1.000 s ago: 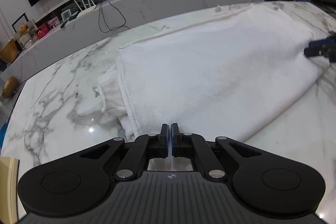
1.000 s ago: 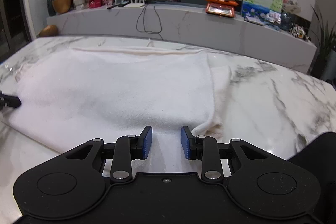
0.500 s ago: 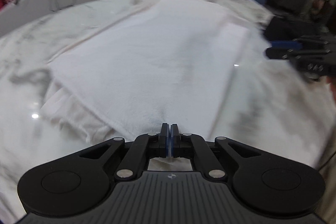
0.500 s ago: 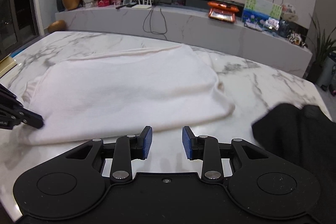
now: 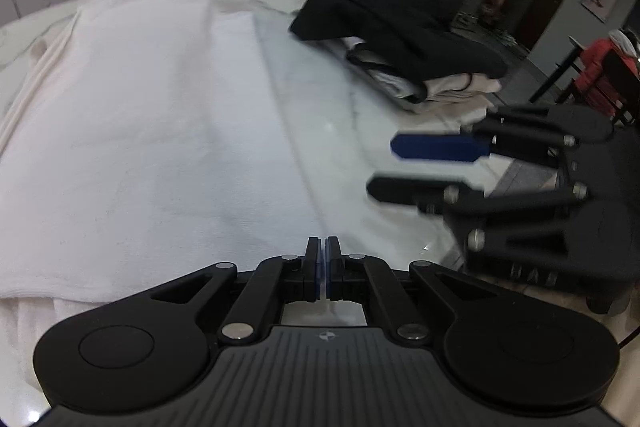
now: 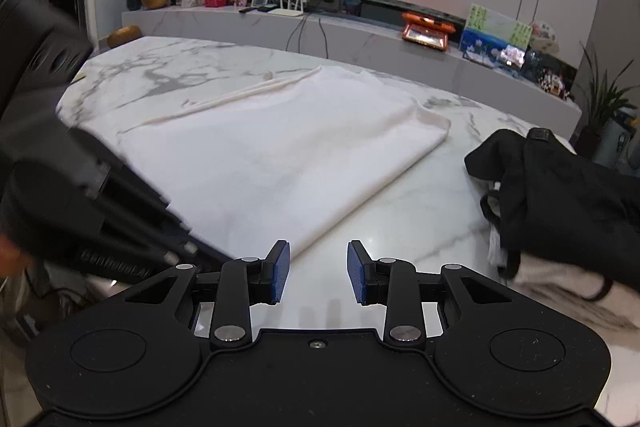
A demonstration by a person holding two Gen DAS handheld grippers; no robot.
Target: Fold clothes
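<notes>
left gripper (image 5: 323, 269) pinched on white garment (image 6: 280, 147) edge; right gripper (image 6: 319, 273) apart, empty, above bare marble table (image 6: 420, 211).

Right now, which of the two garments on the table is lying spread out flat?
The white garment lies flat on the marble table; the black garment sits bunched on a small pile at the right.

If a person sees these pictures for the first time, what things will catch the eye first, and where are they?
The large white cloth catches the eye first: it lies folded flat across the middle of the marble table. To its right, a pile of dark and pale clothes sits near the table's edge. In front, the right gripper hangs open over bare marble, and the left gripper is shut at the cloth's near edge.
</notes>
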